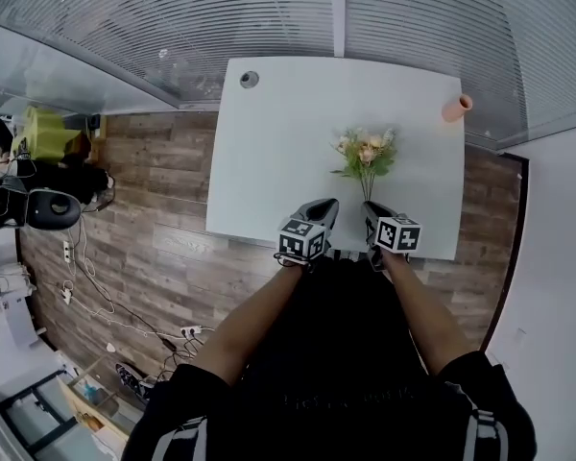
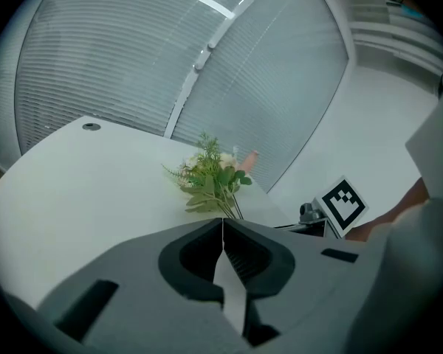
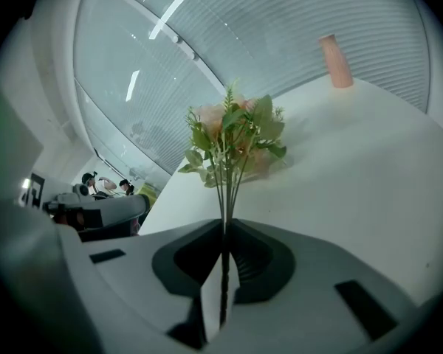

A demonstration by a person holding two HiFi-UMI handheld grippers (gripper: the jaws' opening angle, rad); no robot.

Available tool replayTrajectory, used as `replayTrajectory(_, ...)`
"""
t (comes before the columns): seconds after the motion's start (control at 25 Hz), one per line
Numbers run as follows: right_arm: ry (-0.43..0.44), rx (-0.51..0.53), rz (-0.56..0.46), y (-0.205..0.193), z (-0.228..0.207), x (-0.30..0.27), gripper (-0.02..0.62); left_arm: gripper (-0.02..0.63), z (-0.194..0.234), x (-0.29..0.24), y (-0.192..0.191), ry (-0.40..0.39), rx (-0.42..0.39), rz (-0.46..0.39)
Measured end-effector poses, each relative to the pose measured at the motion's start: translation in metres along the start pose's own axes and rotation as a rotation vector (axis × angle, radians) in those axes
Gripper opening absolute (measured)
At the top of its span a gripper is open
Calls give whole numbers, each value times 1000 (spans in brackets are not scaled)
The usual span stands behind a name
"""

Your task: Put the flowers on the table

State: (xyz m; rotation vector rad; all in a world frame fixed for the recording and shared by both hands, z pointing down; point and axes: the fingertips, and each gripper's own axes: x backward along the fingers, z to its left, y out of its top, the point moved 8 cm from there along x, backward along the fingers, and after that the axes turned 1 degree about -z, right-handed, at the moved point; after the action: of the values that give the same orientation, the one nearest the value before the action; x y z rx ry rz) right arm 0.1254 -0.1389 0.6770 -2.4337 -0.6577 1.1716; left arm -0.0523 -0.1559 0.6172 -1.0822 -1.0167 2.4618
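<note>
Right tongs point(image 3: 223, 227) pinch the flowers point(image 3: 235, 139) low on their thin stems point(image 3: 225, 194); left tongs point(image 2: 223, 226) closed, empty. We judge the bunch light, floppy, crushable: stems are the right hold.

The head view looks steeply down on the whole table point(image 1: 269, 142), with the left gripper point(image 1: 324, 206) and right gripper point(image 1: 373, 209) at its near edge. Each gripper view rides close behind its jaws, facing across the tabletop; both share the flowers point(image 2: 210, 179) and pink vase point(image 3: 336, 61).
</note>
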Motion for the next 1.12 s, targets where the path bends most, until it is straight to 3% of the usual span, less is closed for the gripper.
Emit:
replayTrajectory(0.52, -60, -31, 53, -6, -6, -18, 48, 18, 1, 11, -12, 7, 4, 17)
replayTrajectory(0.64, -39, 6, 53, -4, -3, -20, 48, 18, 0, 13, -13, 3, 3, 20)
replayTrajectory(0.8, -75, 46, 53, -2, -4, -19, 49, 18, 0, 13, -13, -3, -2, 30)
replayTrajectory(0.96, -70, 45, 46, -1, -5, -18, 104, 18, 0, 13, -14, -9, 0, 26)
replayTrajectory(1.12, -103, 77, 66, -4, -7, -9, 109, 18, -4, 14, -14, -16, -9, 20)
